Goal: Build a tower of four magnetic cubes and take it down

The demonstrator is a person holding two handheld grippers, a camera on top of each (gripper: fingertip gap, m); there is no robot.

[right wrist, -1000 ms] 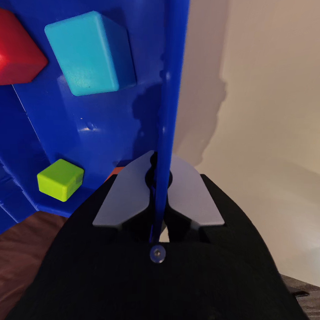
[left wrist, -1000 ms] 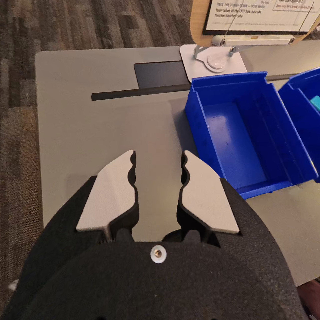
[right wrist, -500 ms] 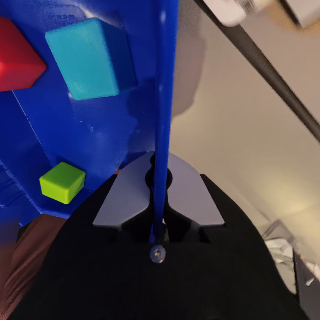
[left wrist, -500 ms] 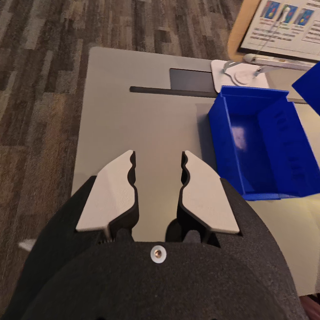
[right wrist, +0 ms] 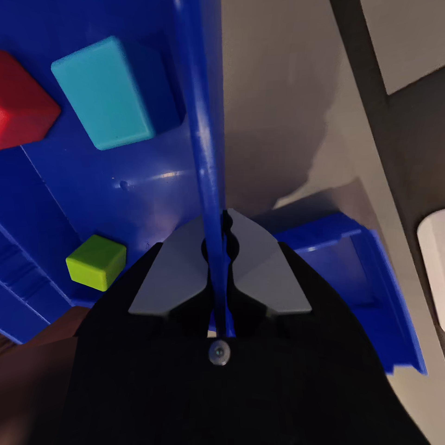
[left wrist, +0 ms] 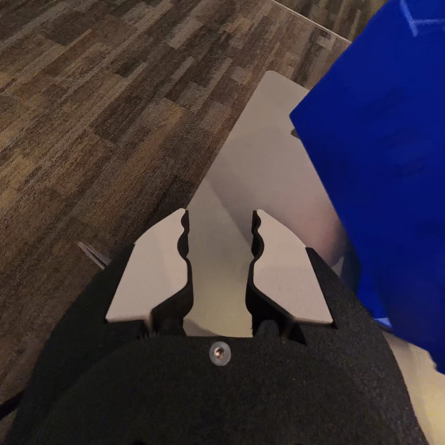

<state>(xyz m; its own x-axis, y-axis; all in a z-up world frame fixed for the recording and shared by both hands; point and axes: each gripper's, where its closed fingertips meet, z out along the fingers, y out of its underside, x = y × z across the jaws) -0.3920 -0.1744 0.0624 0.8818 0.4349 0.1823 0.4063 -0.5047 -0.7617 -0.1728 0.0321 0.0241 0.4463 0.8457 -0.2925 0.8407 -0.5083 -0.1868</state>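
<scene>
My right gripper (right wrist: 218, 216) is shut on the side wall of a blue bin (right wrist: 204, 120) and holds it lifted above the table. Inside that bin lie a cyan cube (right wrist: 103, 94), a red cube (right wrist: 21, 103) and a lime green cube (right wrist: 96, 262); a trace of an orange one shows by my left finger. The lifted bin fills the right of the left wrist view (left wrist: 385, 168). My left gripper (left wrist: 219, 214) is open and empty over the table's left corner. A second blue bin (right wrist: 349, 277) stands on the table below.
The grey table (left wrist: 255, 144) ends at its left edge, with brown carpet floor (left wrist: 96, 108) beyond. A dark slot strip (right wrist: 375, 120) runs across the table, and a white base plate (right wrist: 433, 265) lies at the far right. Spacing between my two grippers at the tips: around 30 centimeters.
The right gripper has carried the lifted bin leftward over the second bin. The left gripper has swung left and now looks over the table's corner at the floor.
</scene>
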